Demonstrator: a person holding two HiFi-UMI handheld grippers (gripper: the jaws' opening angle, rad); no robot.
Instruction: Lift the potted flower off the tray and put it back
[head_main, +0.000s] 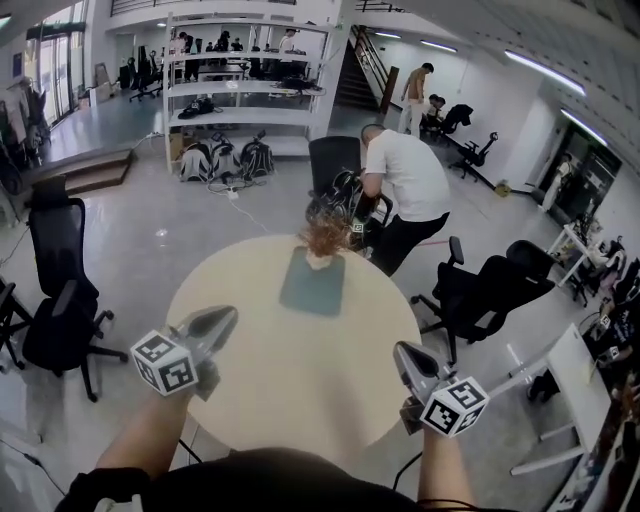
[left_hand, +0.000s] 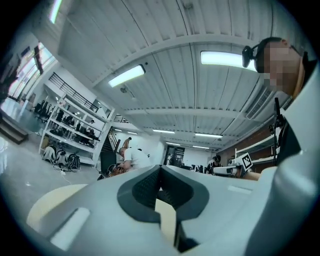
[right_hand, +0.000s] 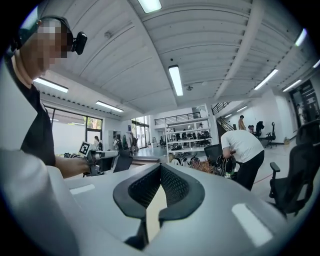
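The potted flower (head_main: 325, 240), a bushy brownish plant in a pale pot, stands at the far end of the grey-green tray (head_main: 312, 288) on the round beige table (head_main: 300, 380). Over the table's near left part, far short of the tray, my left gripper (head_main: 226, 316) is shut with nothing in it. My right gripper (head_main: 400, 350), over the near right edge, is shut and empty too. The left gripper view shows the closed jaw tips (left_hand: 160, 168), with the flower (left_hand: 116, 170) small and far beyond. In the right gripper view the tips (right_hand: 160, 166) meet and the flower (right_hand: 203, 167) lies far off.
A person in a white shirt (head_main: 405, 180) bends over just behind the table's far right edge. Black office chairs stand at the left (head_main: 60, 290) and right (head_main: 490, 290). A white shelving rack (head_main: 245, 90) is at the back, a white desk (head_main: 570, 390) at the right.
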